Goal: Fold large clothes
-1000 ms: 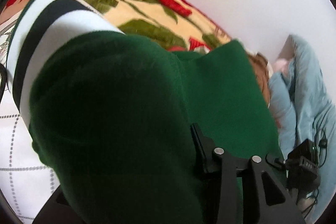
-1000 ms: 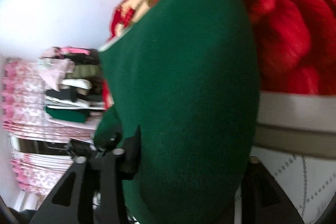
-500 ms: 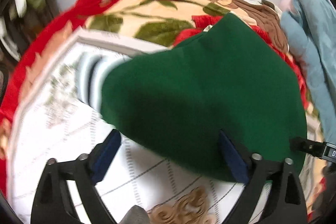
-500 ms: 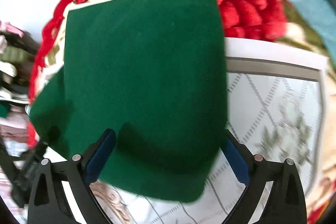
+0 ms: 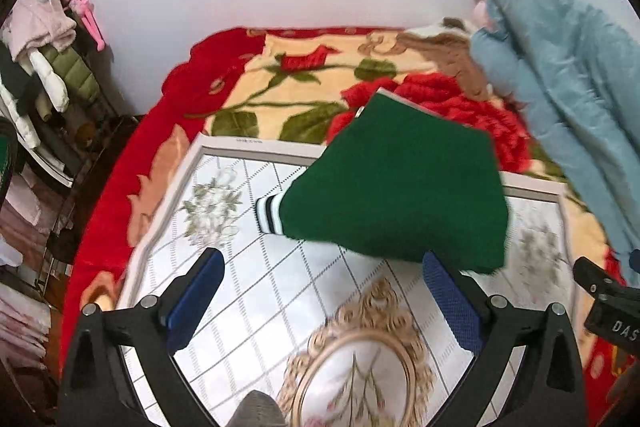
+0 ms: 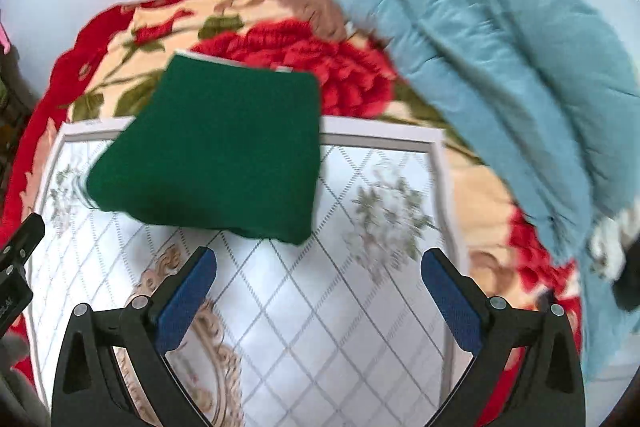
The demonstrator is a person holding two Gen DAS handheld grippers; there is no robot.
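Note:
A dark green garment lies folded into a compact rectangle on the far part of a white patterned mat. Its white-and-black striped cuff sticks out at the left side. The garment also shows in the right wrist view, lying across the mat's far edge. My left gripper is open and empty, a little in front of the garment. My right gripper is open and empty, also in front of it and apart from it.
The mat lies on a red floral blanket against a white wall. A light blue padded coat is piled at the right, and it fills the right of the right wrist view. Clothes hang on a rack at the left.
Both grippers have let go of the green garment and drawn back from it with jaws open. The garment now lies folded on the mat.

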